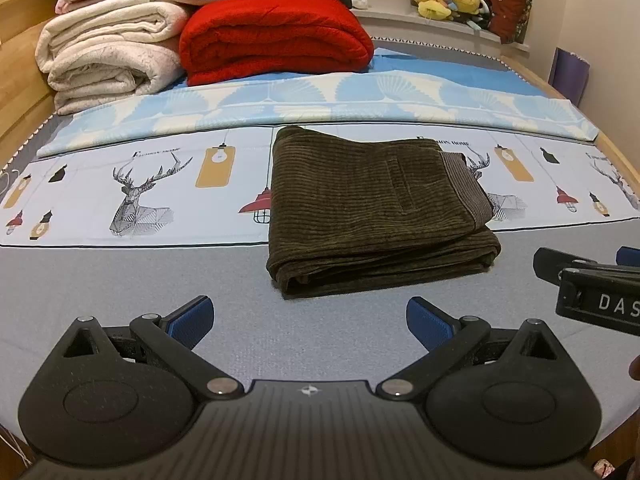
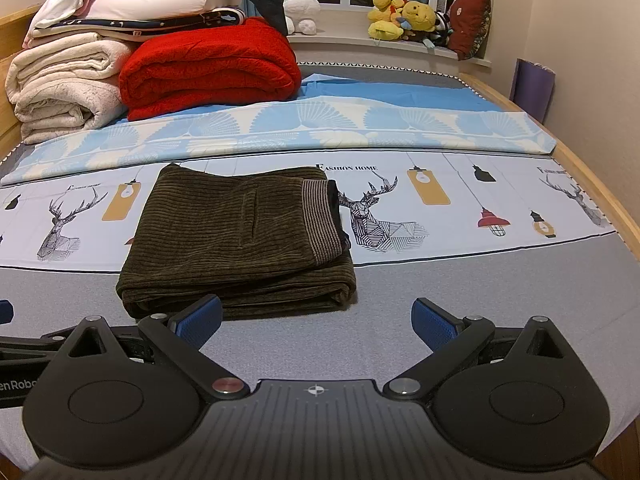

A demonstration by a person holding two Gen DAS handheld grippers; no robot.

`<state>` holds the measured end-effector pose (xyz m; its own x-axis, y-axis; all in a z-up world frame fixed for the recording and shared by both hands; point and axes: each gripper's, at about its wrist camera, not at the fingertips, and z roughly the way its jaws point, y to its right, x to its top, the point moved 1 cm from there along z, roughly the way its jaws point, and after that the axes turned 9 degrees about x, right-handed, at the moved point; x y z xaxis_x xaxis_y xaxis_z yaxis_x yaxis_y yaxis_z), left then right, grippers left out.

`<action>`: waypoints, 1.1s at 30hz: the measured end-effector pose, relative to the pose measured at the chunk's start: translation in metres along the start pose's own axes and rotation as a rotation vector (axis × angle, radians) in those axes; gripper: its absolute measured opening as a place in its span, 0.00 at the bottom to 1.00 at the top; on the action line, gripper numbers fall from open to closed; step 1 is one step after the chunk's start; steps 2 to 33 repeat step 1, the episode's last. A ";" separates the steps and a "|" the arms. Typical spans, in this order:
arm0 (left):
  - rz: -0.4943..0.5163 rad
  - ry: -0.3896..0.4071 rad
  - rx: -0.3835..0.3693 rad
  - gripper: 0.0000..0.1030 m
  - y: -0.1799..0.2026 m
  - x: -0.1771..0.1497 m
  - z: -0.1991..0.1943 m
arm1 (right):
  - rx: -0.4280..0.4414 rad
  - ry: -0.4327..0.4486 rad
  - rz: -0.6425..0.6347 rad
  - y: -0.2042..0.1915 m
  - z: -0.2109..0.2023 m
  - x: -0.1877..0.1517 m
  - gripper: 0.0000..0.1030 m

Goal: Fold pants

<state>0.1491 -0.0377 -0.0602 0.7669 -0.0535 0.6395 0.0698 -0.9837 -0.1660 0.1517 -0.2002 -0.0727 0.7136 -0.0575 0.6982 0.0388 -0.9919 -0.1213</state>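
Left claw (image 1: 309,322) bottom centre of its view, blue pads (image 1: 191,320) spread wide, nothing between them, over bare grey bed sheet (image 1: 120,280). Right claw (image 2: 317,322) likewise spread and empty; its left pad (image 2: 200,320) overlaps the near edge of the pants (image 2: 236,240) in the picture, contact unclear. Other claw's body at right edge of the left view reads "DAS" (image 1: 618,306); partial "enRobo" at lower left of the right view. Pants, dark olive corduroy, folded into a flat stack mid-frame on the bed, striped waistband (image 2: 322,222) at right side, straddling the grey sheet and printed cover (image 2: 440,216). Cover print reads "FASHION HOME" (image 2: 346,167). Open grey sheet left and right of the pants. Red blanket (image 2: 208,68) and cream blankets (image 2: 60,84) stacked upper left, well apart from the pants. Wooden bed edge (image 2: 592,184) at right.
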 end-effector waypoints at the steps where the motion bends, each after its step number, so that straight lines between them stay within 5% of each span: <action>1: 0.002 0.002 0.003 1.00 0.001 0.000 0.000 | 0.000 0.000 0.000 0.000 0.000 0.000 0.97; 33: 0.002 0.002 0.003 1.00 0.001 0.000 0.000 | 0.000 0.000 0.000 0.000 0.000 0.000 0.97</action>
